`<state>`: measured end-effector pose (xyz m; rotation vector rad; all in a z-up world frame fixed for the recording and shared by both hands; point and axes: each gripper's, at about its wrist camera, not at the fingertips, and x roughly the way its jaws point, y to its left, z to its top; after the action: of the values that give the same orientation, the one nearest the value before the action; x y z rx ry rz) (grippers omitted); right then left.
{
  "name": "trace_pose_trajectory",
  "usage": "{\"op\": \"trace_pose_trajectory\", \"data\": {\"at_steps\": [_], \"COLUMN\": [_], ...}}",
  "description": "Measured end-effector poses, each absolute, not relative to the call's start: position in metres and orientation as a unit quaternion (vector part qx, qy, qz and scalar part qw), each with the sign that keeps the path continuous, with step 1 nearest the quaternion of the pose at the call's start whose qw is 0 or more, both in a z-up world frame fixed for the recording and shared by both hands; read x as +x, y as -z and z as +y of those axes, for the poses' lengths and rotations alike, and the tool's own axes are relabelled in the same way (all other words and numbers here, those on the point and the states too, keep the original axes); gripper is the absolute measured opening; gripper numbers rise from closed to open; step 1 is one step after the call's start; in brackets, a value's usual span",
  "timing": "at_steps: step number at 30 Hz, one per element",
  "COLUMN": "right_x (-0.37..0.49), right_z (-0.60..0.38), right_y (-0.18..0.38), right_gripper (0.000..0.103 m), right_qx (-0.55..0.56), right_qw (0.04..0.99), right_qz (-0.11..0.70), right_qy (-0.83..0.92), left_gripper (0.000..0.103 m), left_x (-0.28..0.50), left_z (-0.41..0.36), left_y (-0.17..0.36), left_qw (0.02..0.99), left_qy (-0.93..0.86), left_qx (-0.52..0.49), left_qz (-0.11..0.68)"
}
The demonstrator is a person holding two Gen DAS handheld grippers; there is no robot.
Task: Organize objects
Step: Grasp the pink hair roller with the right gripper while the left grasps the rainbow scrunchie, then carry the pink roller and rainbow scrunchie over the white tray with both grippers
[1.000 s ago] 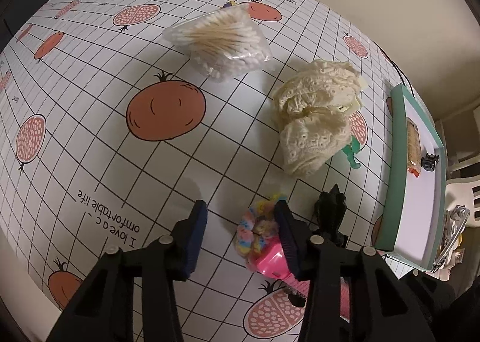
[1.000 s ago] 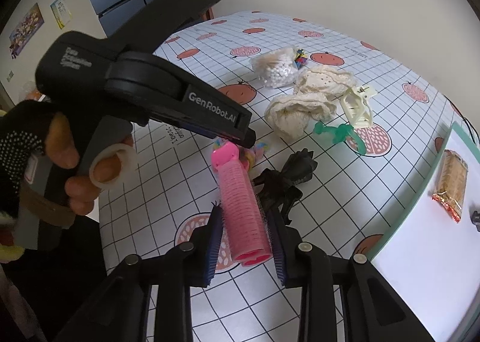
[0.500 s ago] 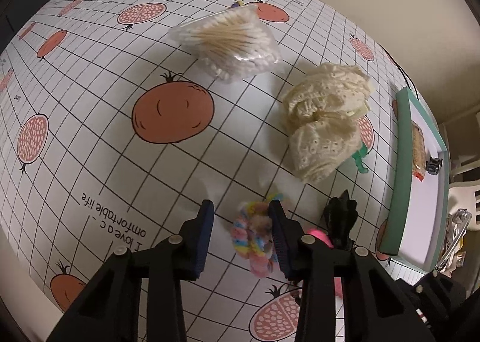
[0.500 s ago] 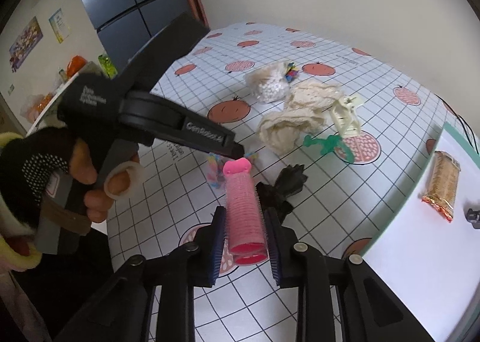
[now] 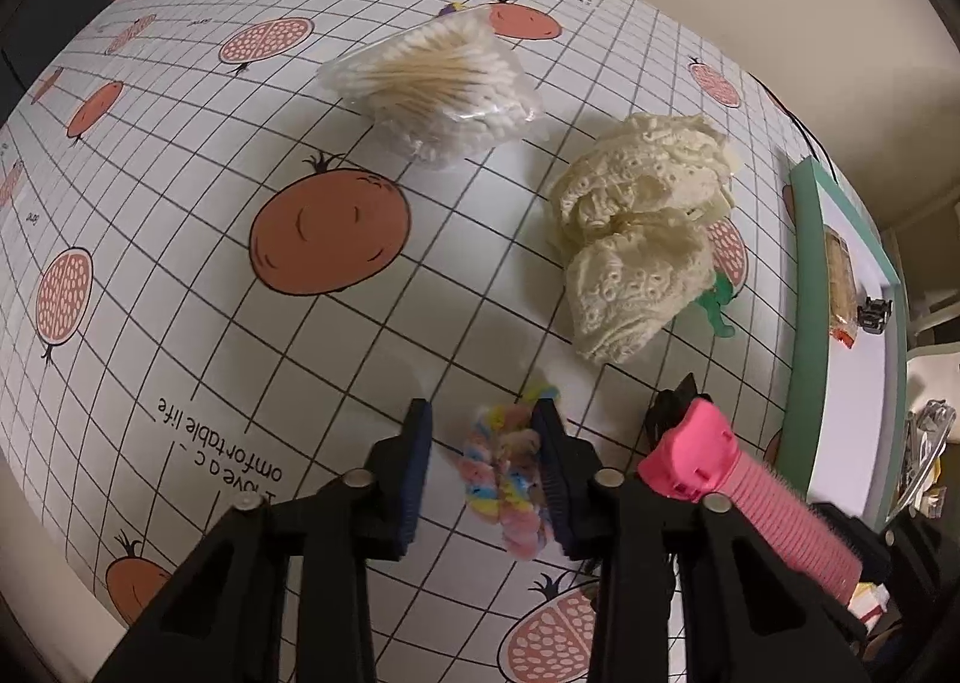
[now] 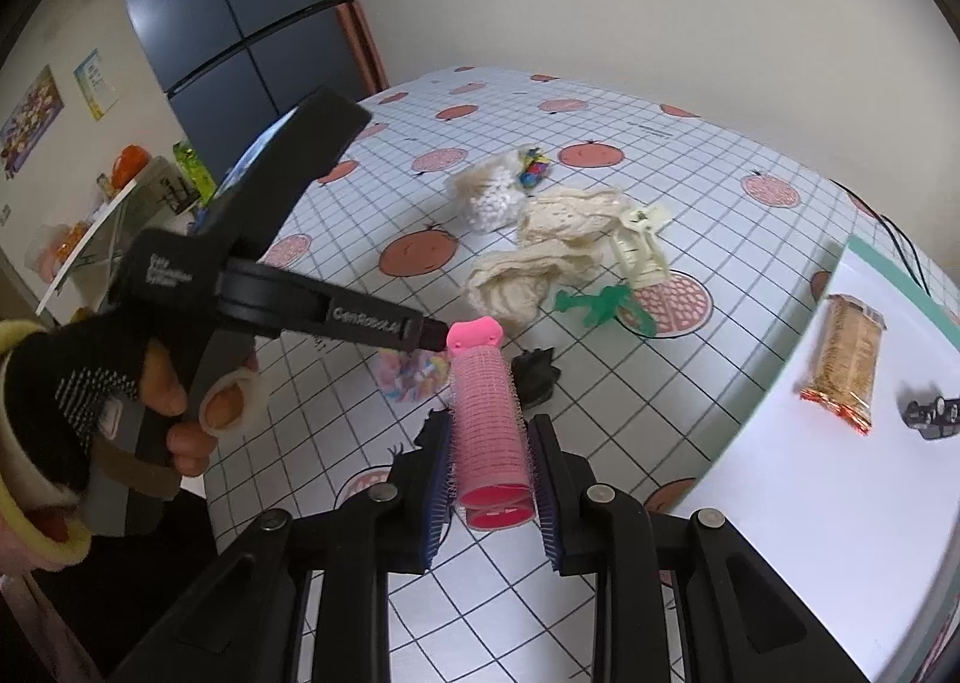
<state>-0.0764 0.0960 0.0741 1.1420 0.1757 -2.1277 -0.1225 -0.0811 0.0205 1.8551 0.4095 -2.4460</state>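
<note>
My left gripper [image 5: 482, 425] is open and low over the tablecloth. A pastel rainbow scrunchie [image 5: 504, 479] lies between its fingers, against the right finger and apart from the left one. My right gripper [image 6: 489, 431] is shut on a pink hair roller [image 6: 486, 413], held above the table with its pink clip end pointing away. The roller [image 5: 750, 485] also shows at the right of the left wrist view. The scrunchie [image 6: 408, 374] sits just under the left gripper [image 6: 432, 332], which a gloved hand [image 6: 90, 395] holds.
A black hair clip [image 6: 537, 374] lies beside the roller. Farther off are cream lace scrunchies [image 5: 636, 239], a bag of cotton swabs [image 5: 438, 83], a green clip [image 6: 600, 305] and a cream claw clip [image 6: 639, 251]. A green-rimmed white tray [image 6: 888, 269] at the right holds a snack bar [image 6: 846, 359].
The right gripper has lifted the pink roller up off the table. The left gripper has moved over the rainbow scrunchie and its fingers have narrowed around it.
</note>
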Motion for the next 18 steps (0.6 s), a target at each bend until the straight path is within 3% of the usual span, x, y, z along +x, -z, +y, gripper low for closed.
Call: {"op": "trace_pose_trajectory", "data": {"at_steps": [4, 18], "right_x": [-0.08, -0.082], "right_z": [0.1, 0.126], "right_y": [-0.076, -0.103], "right_gripper": [0.027, 0.027], "right_qx": [0.441, 0.414], "right_qw": [0.345, 0.314], "right_qz": [0.058, 0.026], "right_qy": [0.827, 0.854], "left_gripper": [0.021, 0.015], "left_x": [-0.125, -0.122], "left_z": [-0.077, -0.081], "left_y": [-0.021, -0.03], "left_qw": [0.013, 0.008], "left_qy": [0.79, 0.79], "left_qx": [0.599, 0.595], "left_qz": [0.131, 0.144]}}
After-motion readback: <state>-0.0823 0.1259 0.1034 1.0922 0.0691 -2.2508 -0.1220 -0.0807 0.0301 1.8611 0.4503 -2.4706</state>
